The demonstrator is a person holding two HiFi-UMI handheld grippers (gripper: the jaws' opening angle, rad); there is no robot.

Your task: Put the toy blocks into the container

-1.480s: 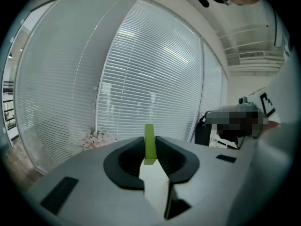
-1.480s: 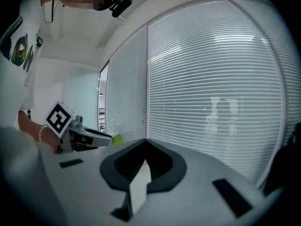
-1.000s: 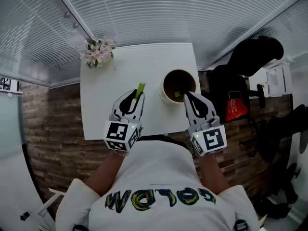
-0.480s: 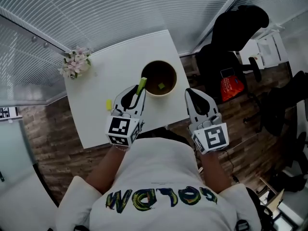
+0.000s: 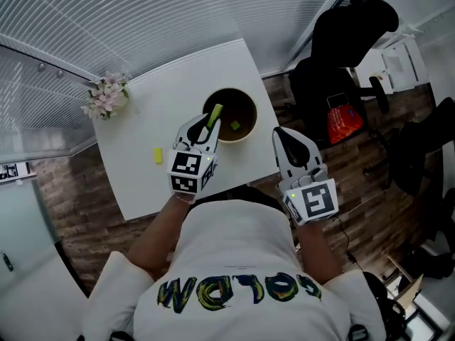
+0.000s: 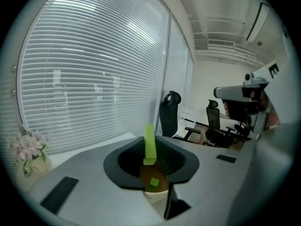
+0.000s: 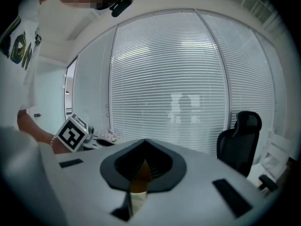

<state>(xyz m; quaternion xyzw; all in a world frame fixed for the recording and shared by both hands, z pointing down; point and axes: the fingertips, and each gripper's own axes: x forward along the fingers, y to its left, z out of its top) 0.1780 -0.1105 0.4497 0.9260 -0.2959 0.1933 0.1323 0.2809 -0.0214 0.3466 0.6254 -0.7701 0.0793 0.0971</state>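
Note:
A brown container (image 5: 245, 112) with a cream rim stands on the white table (image 5: 142, 183); a small green cube (image 5: 235, 126) lies inside it. My left gripper (image 5: 206, 124) is shut on a long green block (image 5: 213, 114), holding it over the container's near-left rim. In the left gripper view the long green block (image 6: 150, 144) stands upright between the jaws, with the green cube (image 6: 154, 182) in the container (image 6: 155, 195) below. My right gripper (image 5: 279, 136) is shut and empty, just right of the container near the table's edge. A yellow block (image 5: 158, 155) lies on the table to the left.
A pot of pink flowers (image 5: 106, 96) stands at the table's far left corner. Beyond the table's right edge are a black office chair (image 5: 334, 41) and a red bag (image 5: 340, 125) on the wooden floor. Window blinds run behind the table.
My left gripper has carried the long green block up and right, from beside the container to over its rim. The right gripper has drawn back from the container toward the table's edge.

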